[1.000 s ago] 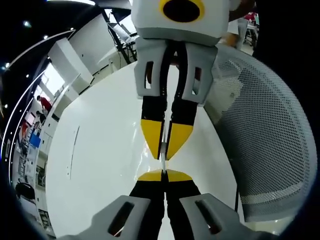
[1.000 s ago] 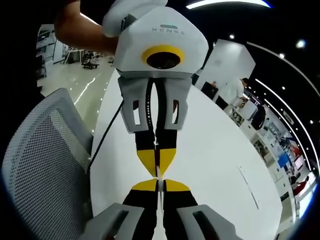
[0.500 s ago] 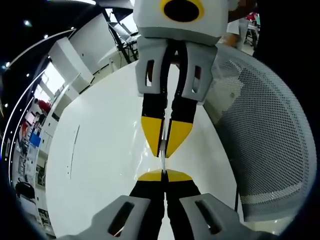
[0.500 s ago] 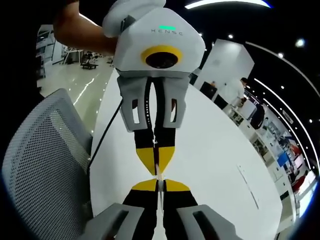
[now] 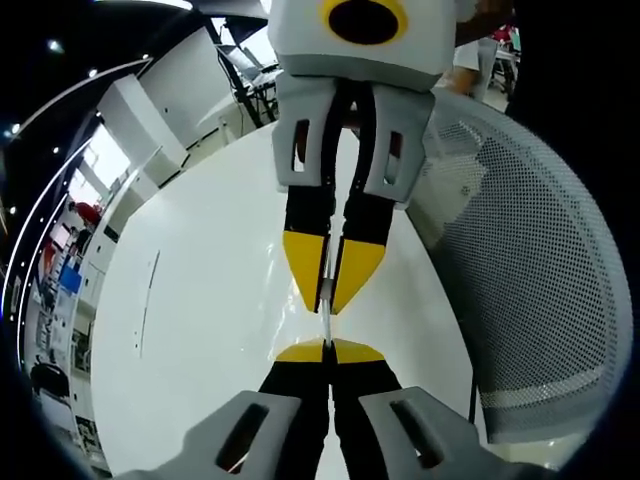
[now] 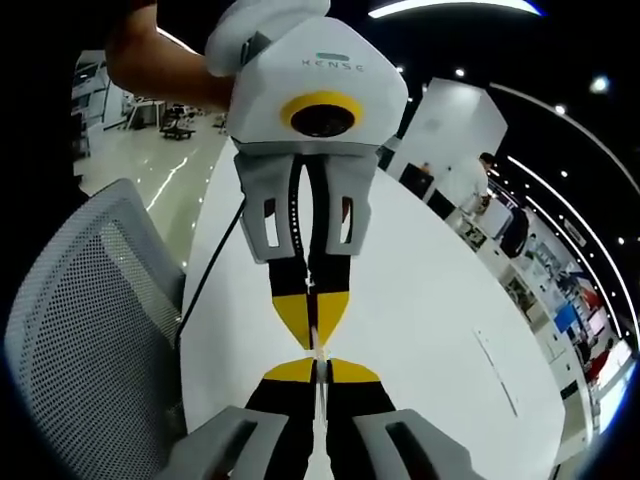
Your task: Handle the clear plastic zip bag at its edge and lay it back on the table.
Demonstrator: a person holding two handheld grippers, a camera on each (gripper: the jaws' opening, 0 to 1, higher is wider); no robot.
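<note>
Clear zip bag point(image 5: 327, 322), seen edge-on as a thin sliver, is pinched between the left hand-held gripper point(image 5: 328, 345) and right hand-held gripper point(image 6: 316, 362), both clenched on it above the white tabletop point(image 5: 200, 300). Slick film could slip free if either grip eases unevenly.

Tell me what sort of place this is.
Probably a large open workspace or lab hall: a long white table with a grey mesh office chair beside it, glossy floor, ceiling spotlights, and people standing at stations further off.
</note>
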